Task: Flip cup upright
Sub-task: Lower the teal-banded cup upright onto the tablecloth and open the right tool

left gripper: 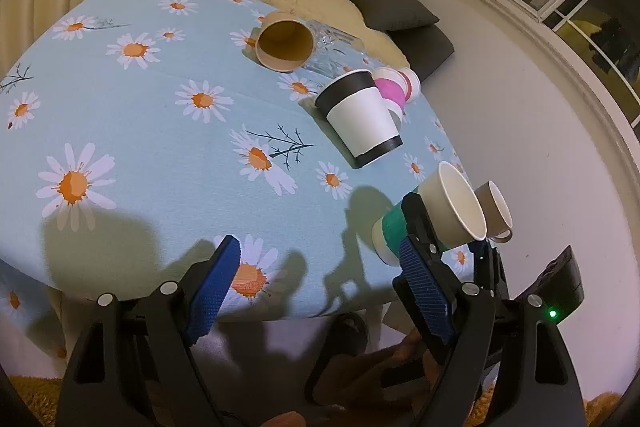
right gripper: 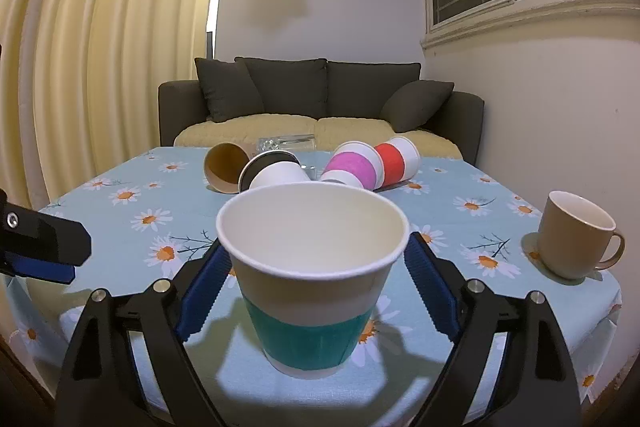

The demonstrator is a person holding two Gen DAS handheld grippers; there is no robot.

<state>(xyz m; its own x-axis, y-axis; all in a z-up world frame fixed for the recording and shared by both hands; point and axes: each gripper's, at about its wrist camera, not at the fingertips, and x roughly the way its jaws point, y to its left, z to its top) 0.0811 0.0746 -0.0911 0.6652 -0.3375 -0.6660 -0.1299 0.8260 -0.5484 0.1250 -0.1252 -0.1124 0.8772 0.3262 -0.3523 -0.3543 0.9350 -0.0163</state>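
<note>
At the near edge of the tabletop (right gripper: 120, 163), the teal-banded paper cup (right gripper: 314, 275) stood mouth up, its base seemingly on the flowered cloth between the fingers of the right gripper (right gripper: 316, 291). Those blue pads sat either side of the cup with a sliver of daylight showing, so the gripper looked spread rather than squeezing; whether a pad grazed the wall I could not tell. From the left wrist view the same cup (left gripper: 440, 219) appeared beside the right gripper (left gripper: 424, 227), and the left gripper (left gripper: 320, 287) hung wide open over the near edge, holding nothing.

By my read, this flip was all but done: cup upright, only the let-go and pull-back left. Plenty remained beyond it, though. Further back, the brown cup (right gripper: 224, 169) lay on its side with its mouth toward us, the black-banded cup (right gripper: 272, 173) was tipped over, and the pink cup (right gripper: 352, 167) and red cup (right gripper: 396, 161) lay sideways too. A clear glass (left gripper: 332, 47) also lay behind the brown one.

Over on the right, a beige mug (right gripper: 576, 231) stood upright on a coaster. Every container showed a bare inside; the teal cup's white interior was empty, and so was the mug's, as far as the rim let us look.
</note>
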